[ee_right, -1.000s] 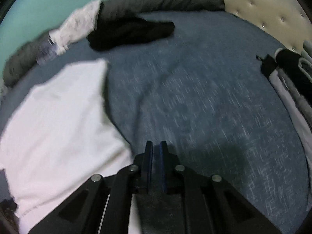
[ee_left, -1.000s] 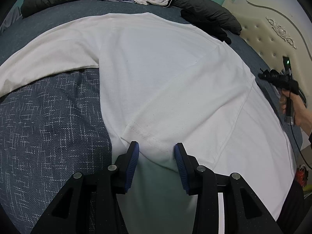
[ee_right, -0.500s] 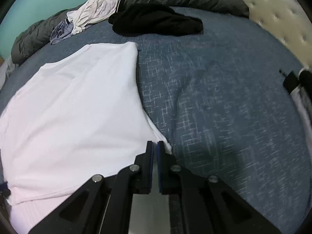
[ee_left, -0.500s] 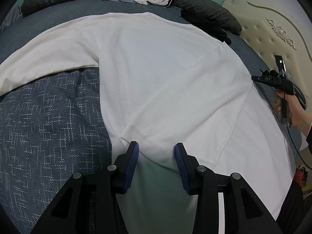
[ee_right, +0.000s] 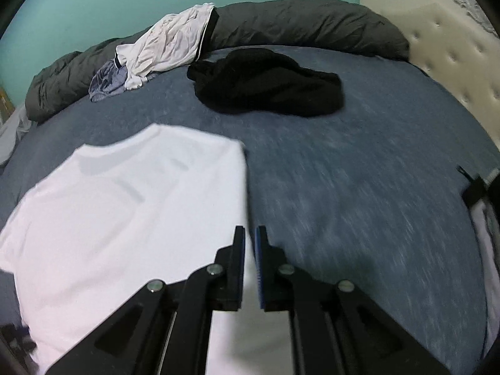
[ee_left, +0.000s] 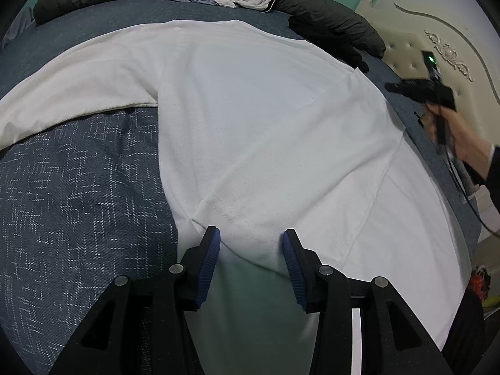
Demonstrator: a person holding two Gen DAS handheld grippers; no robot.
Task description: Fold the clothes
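Note:
A white long-sleeved shirt [ee_left: 256, 118] lies spread flat on the blue bedspread [ee_left: 78, 193]; one sleeve is folded across its body and the other stretches out to the left. My left gripper [ee_left: 251, 243] is open and holds nothing, its blue pads either side of the folded sleeve's cuff hem. My right gripper [ee_right: 250, 243] hovers above the shirt's right edge [ee_right: 131, 206], its jaws a narrow slit apart with nothing between them. It also shows in the left wrist view [ee_left: 422, 89], held in a hand above the shirt's far right side.
A black garment [ee_right: 268, 86] lies beyond the shirt. A dark grey duvet [ee_right: 306, 25] runs along the back with a crumpled white garment [ee_right: 172, 43] and a bluish one [ee_right: 107, 81] on it. A padded cream headboard [ee_right: 453, 56] is at right.
My right gripper has swung up and away over the shirt's right edge, and its jaws have parted slightly. The left gripper has stayed still and open.

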